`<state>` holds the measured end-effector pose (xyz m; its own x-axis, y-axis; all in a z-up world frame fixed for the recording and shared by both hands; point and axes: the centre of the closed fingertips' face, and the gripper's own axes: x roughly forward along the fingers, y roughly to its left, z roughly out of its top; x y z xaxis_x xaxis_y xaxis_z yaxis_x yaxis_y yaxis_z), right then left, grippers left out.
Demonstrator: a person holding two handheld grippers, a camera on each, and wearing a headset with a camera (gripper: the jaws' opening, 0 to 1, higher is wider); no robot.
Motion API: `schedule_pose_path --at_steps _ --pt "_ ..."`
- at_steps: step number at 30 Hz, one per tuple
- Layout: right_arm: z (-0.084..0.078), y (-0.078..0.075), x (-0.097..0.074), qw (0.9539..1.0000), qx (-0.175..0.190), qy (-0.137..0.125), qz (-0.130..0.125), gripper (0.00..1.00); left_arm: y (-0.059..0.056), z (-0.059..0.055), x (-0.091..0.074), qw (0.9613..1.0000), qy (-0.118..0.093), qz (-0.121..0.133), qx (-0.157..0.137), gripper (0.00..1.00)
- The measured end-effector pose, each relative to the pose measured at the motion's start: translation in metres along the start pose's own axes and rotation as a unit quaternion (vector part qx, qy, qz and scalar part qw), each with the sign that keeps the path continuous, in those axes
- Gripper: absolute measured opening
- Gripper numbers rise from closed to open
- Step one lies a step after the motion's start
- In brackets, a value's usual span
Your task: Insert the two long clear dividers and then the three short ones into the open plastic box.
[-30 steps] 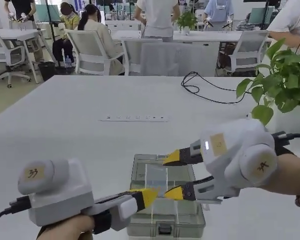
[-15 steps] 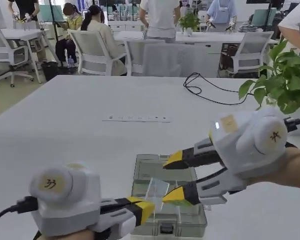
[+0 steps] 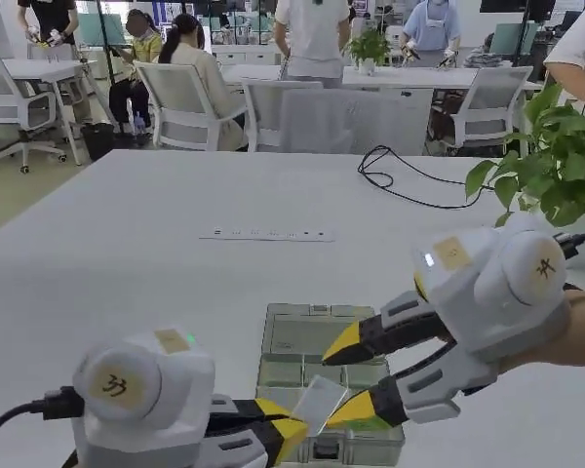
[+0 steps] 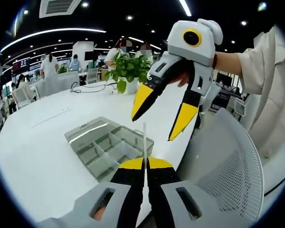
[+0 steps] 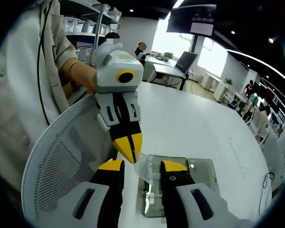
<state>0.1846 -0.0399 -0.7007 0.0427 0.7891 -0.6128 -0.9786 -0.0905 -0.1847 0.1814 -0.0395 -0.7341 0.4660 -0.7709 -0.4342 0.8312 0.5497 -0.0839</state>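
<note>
The open clear plastic box (image 3: 291, 343) lies on the white table in front of me, and compartments show inside it (image 4: 107, 148). My left gripper (image 3: 285, 430) is shut on a short clear divider (image 3: 318, 404), held tilted above the box's near edge. In the left gripper view the divider (image 4: 144, 142) stands edge-on between my jaws (image 4: 145, 164). My right gripper (image 3: 347, 382) hovers open just right of the divider, one jaw above it and one below. The right gripper view has the left gripper (image 5: 131, 151) reaching down with the divider (image 5: 146, 166) between my open jaws (image 5: 142, 165), over the box (image 5: 190, 190).
A potted plant (image 3: 556, 161) stands at the table's right edge. A black cable (image 3: 409, 185) loops behind it. A white strip (image 3: 265, 235) lies mid-table. A mesh chair (image 5: 61, 156) sits at the near edge. People and chairs are beyond the table's far side.
The left gripper has drawn the divider from over the box's middle toward its near edge, tilting it. The right gripper has sunk a little, jaws still open.
</note>
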Motion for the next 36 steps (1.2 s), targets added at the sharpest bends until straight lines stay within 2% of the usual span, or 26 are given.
schedule_pose_path --at_steps 10,17,28,36 --pt "-0.003 0.019 0.001 0.9988 -0.003 -0.001 0.049 0.24 -0.018 0.001 0.001 0.9976 0.0 -0.039 0.057 0.0" --pt "-0.006 0.03 0.002 0.9971 -0.01 0.001 0.076 0.16 -0.025 0.001 0.001 0.9951 0.0 -0.057 0.081 0.0" --pt "-0.007 0.038 0.002 0.9954 -0.013 -0.004 0.095 0.08 -0.034 0.005 0.002 0.9903 -0.009 -0.085 0.11 0.0" --pt "-0.008 0.042 0.001 0.9945 -0.02 -0.005 0.103 0.03 -0.037 0.004 0.001 0.9893 -0.011 -0.092 0.113 0.0"
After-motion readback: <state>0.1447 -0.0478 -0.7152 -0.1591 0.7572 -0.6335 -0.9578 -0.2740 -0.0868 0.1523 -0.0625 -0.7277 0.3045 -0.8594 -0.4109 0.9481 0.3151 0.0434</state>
